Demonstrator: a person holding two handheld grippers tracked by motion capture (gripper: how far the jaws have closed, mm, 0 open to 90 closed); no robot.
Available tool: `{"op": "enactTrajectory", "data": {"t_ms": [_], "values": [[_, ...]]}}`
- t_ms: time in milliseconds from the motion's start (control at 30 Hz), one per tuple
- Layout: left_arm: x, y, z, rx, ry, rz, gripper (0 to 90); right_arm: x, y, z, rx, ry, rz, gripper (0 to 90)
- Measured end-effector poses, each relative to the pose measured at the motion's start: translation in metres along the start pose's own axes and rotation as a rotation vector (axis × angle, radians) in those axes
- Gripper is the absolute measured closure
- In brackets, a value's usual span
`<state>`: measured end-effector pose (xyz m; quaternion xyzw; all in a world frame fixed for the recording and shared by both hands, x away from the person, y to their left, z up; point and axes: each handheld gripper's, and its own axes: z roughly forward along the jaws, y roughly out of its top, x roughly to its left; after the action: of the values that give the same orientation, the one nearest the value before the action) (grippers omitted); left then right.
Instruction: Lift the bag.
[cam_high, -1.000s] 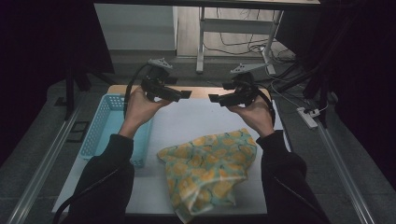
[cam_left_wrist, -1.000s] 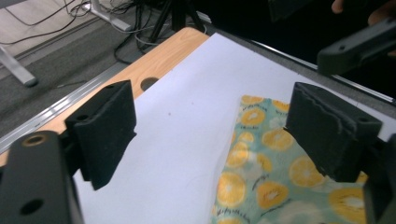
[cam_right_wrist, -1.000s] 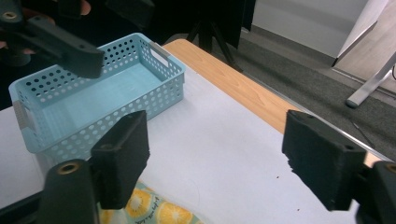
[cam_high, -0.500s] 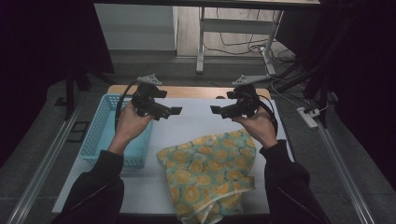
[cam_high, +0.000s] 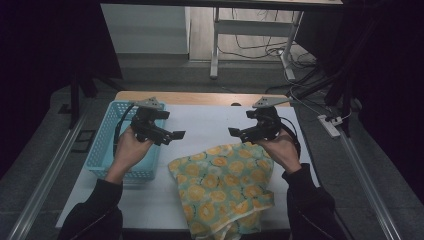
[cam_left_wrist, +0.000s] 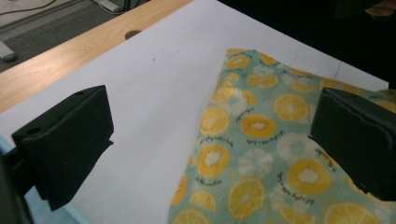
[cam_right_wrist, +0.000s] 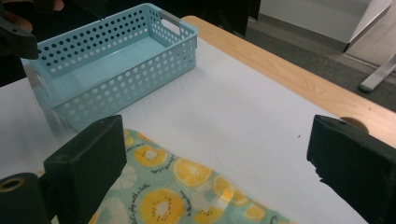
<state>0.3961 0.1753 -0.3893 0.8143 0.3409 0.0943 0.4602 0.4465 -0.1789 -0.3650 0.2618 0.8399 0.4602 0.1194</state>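
A teal cloth printed with orange and kiwi slices lies crumpled on the white table sheet, reaching the near edge. In the left gripper view the cloth spreads under and beyond the wide-apart jaws. My left gripper hovers open left of the cloth, by the basket. My right gripper hangs open just above the cloth's far right corner, pointing left. The right gripper view shows the cloth below its jaws. Nothing is held.
A light blue perforated basket stands on the table's left side, seen also as the basket in the right gripper view. Bare wood with a cable hole runs along the far table edge. Metal rails flank the table.
Both hands have drawn back toward the person and moved slightly apart. The cloth has shifted a little toward the near edge and lies flatter.
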Motion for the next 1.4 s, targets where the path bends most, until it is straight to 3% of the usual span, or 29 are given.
{"op": "enactTrajectory", "data": {"t_ms": [267, 600, 1000, 1400], "values": [[-0.006, -0.025, -0.003, -0.009, -0.012, -0.015, 0.0, -0.002, -0.024, -0.005, -0.013, -0.017, 0.020, 2.1], [-0.016, -0.055, -0.011, -0.008, 0.003, -0.028, 0.0, -0.001, -0.053, -0.013, -0.018, -0.044, 0.033, 0.1], [-0.029, -0.091, -0.030, -0.006, 0.052, -0.051, 0.0, 0.005, -0.089, -0.022, 0.007, -0.085, 0.043, 0.0], [-0.048, -0.126, -0.048, -0.004, 0.102, -0.056, 0.0, 0.013, -0.123, -0.045, 0.019, -0.133, 0.065, 0.0]]}}
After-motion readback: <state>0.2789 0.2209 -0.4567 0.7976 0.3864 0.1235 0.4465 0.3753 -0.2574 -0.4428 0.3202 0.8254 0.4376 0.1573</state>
